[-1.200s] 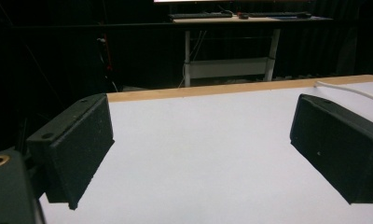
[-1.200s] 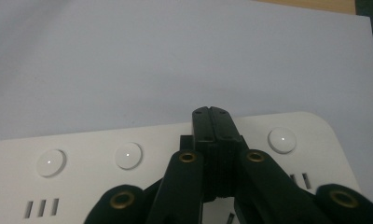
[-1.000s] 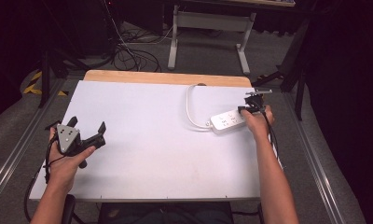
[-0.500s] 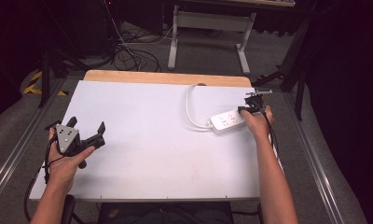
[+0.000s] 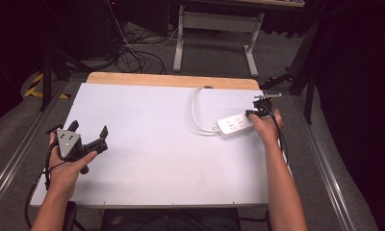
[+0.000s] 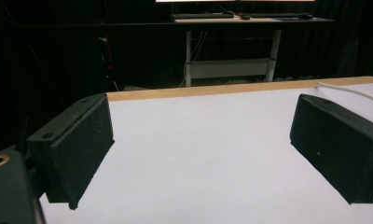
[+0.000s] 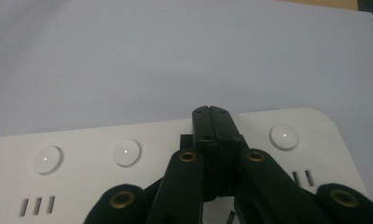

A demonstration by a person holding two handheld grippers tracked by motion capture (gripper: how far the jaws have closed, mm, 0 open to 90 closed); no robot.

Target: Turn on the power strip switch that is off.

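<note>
At the left edge of the white table [image 5: 157, 144], you hold the left gripper [image 5: 87, 137] low over the surface, its grey three-cornered plate [image 5: 68, 141] facing up and its jaws spread wide with nothing between them. In the left gripper view the two black pads [image 6: 77, 144] stand well apart over bare white tabletop, with the wooden far edge [image 6: 231, 89] of the table beyond them and a stretch of white cord [image 6: 350, 91] crossing the upper right corner.

Toward the middle, that white cord [image 5: 196, 108] loops from the far edge of the table and runs into the near end of a white power strip [image 5: 235, 124], which lies flat on the right half of the table, angled toward the right edge.

At the right, your right hand [image 5: 265, 127] brings the right gripper [image 5: 250, 114] down on the far end of the power strip. Its jaws are clenched tight together, holding nothing. In the right gripper view the closed tips [image 7: 212, 122] rest against the top face of the power strip [image 7: 82, 172], between two of its round white buttons [image 7: 127, 152], with slotted sockets [image 7: 36, 205] showing to either side.
</note>
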